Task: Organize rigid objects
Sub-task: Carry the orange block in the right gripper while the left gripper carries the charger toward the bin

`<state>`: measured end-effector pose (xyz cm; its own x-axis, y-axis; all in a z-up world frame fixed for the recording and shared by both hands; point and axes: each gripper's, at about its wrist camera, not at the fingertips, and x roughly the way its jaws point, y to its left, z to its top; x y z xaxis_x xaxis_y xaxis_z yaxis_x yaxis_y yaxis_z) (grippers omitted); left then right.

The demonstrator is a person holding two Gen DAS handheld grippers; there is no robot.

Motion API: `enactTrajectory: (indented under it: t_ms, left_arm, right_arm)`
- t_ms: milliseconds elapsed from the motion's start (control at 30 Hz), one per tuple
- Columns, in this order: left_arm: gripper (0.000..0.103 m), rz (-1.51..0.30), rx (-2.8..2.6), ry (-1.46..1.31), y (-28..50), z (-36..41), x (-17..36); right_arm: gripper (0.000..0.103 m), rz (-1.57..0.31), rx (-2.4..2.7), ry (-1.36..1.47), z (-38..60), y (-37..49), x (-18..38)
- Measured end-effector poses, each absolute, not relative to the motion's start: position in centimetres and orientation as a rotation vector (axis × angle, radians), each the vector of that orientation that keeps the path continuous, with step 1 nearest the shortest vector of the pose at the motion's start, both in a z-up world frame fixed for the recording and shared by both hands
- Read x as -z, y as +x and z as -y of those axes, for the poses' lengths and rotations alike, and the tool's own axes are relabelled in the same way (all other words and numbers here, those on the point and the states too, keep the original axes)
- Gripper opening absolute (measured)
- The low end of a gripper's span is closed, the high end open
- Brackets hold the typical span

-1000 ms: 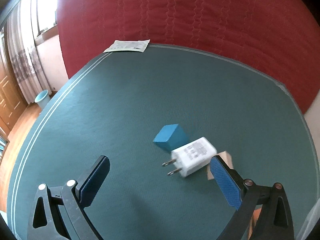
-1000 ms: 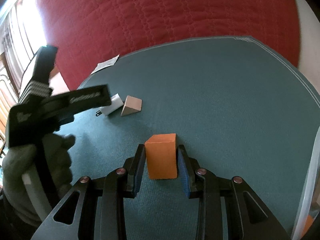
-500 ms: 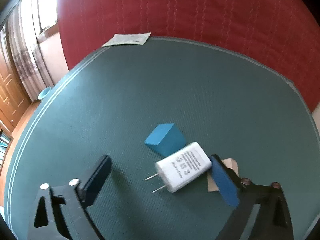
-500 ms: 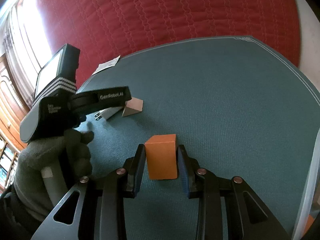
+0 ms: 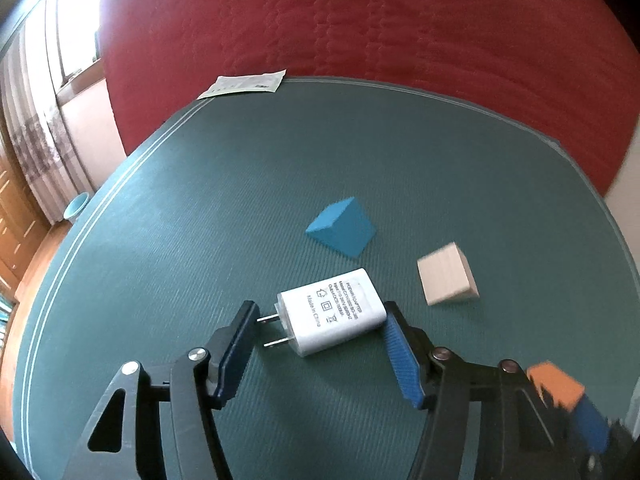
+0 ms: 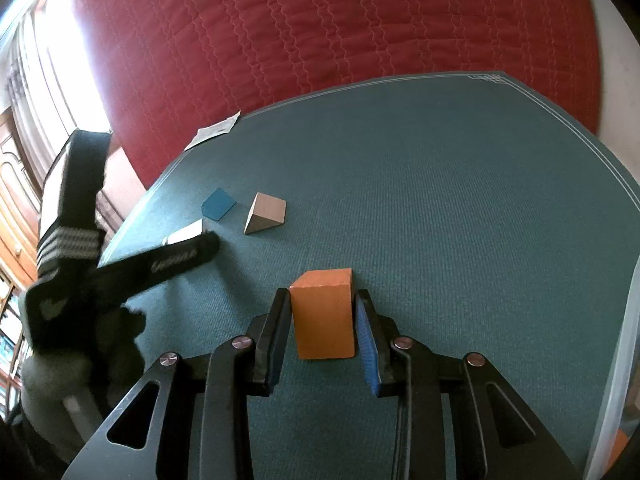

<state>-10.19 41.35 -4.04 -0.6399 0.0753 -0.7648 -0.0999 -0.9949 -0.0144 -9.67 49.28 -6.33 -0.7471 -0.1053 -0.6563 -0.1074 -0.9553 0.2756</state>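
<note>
Red quilted bed (image 5: 400, 32) behind the green table (image 5: 200, 200). Right gripper (image 6: 322, 332), fingers pinching an upright orange block (image 6: 323, 314) standing on the table. Left gripper (image 5: 320, 340), fingers closing around a white power adapter (image 5: 332, 316) lying flat, prongs near the left finger; pads not yet pressing. Blue wedge (image 5: 340, 226) and pale wooden wedge (image 5: 446, 280) just beyond, apart.

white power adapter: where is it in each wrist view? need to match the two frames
Left wrist: power adapter low centre, flat on the green mat, between the closing left tongs.
Right wrist: only a white sliver at left, behind the left tongs' arm.
Shared landmark: plain wooden wedge, beside the blue wedge.
</note>
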Motion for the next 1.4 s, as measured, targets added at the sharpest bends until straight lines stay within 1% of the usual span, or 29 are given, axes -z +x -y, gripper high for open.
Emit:
enactTrajectory:
  t_ms: [533, 967, 1400]
  left_arm:
    - [0.065, 0.003, -2.694, -1.229, -7.6, -39.0, 4.1]
    - [0.065, -0.056, -2.679, -1.15, -5.5, -39.3, 3.2]
    - [0.065, -0.096, -2.634, -1.102, -3.2, -39.8, 2.4]
  right_arm:
    - [0.033, -0.472, -2.899, -1.115, -49.4, -9.6, 6.3]
    - [0.032, -0.492, -2.895, -1.065, -49.4, -9.4, 6.4]
    - [0.032, -0.548, -2.849, -1.106, -50.9, -6.8, 5.7]
